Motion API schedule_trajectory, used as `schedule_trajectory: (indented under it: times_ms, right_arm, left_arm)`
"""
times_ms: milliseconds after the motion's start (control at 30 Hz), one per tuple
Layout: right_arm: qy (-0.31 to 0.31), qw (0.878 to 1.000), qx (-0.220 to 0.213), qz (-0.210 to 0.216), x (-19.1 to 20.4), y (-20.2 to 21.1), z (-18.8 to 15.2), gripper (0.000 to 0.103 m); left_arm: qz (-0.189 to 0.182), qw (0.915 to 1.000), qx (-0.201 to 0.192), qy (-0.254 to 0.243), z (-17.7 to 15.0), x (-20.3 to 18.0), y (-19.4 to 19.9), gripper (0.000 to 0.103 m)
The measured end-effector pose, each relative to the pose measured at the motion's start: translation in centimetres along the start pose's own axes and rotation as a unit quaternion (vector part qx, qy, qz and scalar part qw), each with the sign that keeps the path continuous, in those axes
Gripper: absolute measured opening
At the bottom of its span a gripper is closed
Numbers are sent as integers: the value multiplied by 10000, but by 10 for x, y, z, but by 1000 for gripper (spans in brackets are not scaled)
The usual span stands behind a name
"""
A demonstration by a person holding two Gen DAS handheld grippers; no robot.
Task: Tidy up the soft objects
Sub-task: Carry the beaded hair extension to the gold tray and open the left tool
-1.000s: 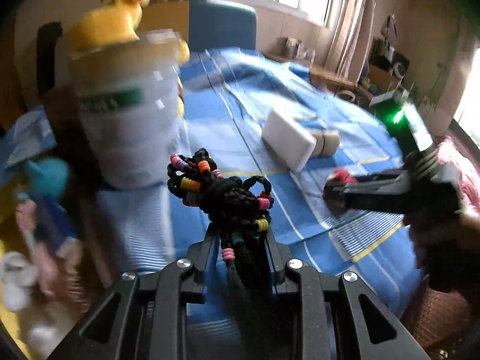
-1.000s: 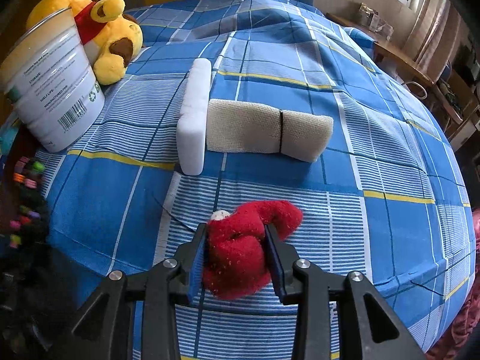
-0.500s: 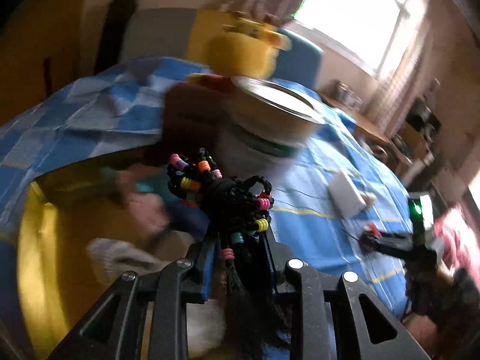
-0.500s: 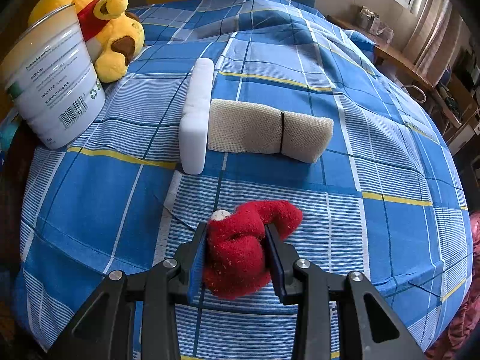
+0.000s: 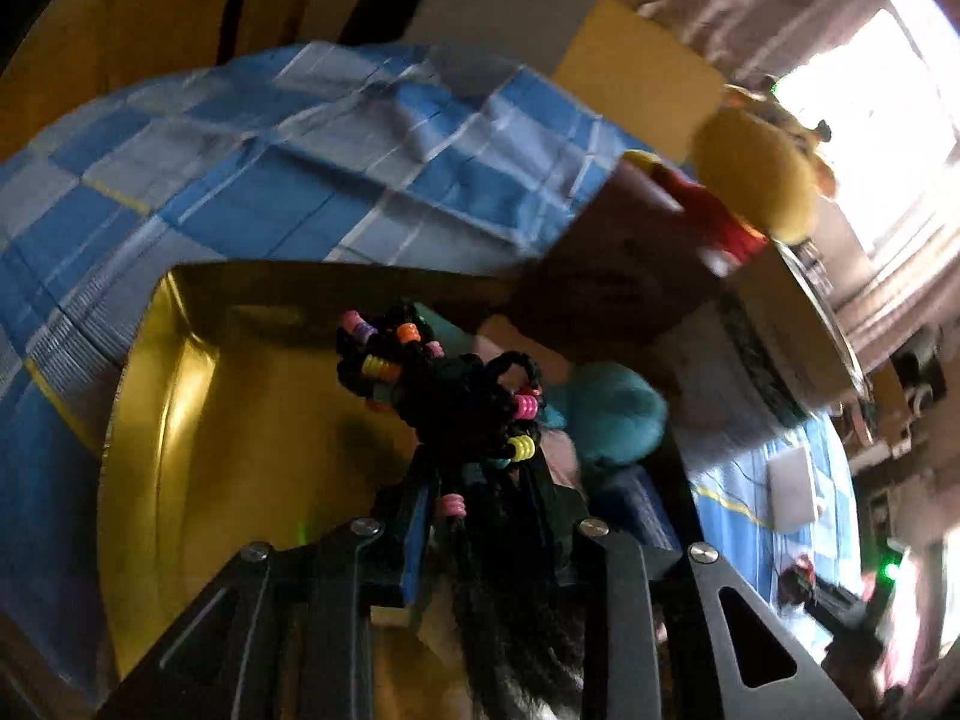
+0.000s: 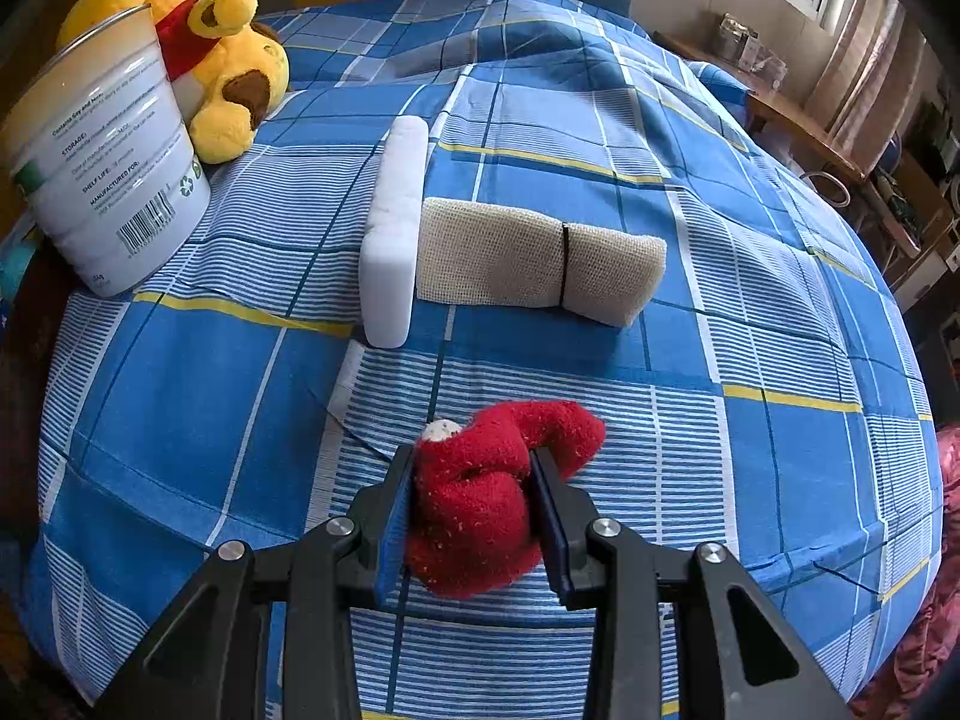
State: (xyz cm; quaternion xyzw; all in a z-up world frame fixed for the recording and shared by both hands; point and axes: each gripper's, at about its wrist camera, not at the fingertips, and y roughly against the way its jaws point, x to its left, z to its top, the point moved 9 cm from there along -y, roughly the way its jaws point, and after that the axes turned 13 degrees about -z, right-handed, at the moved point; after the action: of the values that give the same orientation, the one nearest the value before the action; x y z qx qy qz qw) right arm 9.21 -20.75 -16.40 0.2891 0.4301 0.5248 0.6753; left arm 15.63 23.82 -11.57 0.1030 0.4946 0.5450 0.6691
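Left gripper (image 5: 477, 480) held the black beaded braid (image 5: 444, 384) above the yellow bin (image 5: 198, 420), jaws opening around it. Right gripper (image 6: 474, 495) gripped the red plush toy (image 6: 486, 498) on the bed (image 6: 180, 396), jaws closed.

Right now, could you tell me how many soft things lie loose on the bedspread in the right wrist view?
3: a white sponge, a mesh-wrapped pad beside it, a yellow plush behind the can. Others may be hidden.

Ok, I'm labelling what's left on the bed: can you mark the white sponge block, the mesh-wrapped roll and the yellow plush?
white sponge block (image 6: 393, 240): right wrist view, on its top face, mid-length.
mesh-wrapped roll (image 6: 498, 255): right wrist view, on the wider part left of the black band.
yellow plush (image 6: 240, 87): right wrist view, on its foot.
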Motion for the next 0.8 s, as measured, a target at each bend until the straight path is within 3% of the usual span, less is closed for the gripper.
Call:
schedule_trajectory:
  times_ms: [100, 167, 333, 533, 800]
  right_arm:
    - [-8, 10000, 1, -1, 0, 0, 0, 37]
    - [1, 10000, -2, -2, 0, 0, 0, 37]
    - [-13, 10000, 0, 6, 0, 0, 0, 37]
    - [-9, 10000, -5, -6, 0, 0, 0, 37]
    - [28, 10000, -45, -54, 1, 0, 0, 37]
  left_arm:
    - [245, 9996, 77, 72, 3, 11, -15, 33]
    - [352, 9992, 122, 128, 3, 17, -23, 47]
    - [529, 9986, 2, -87, 1, 17, -18, 57]
    - [900, 9939, -268, -571, -7, 8, 8, 62]
    - [932, 9864, -604, -1212, -33, -28, 43, 65]
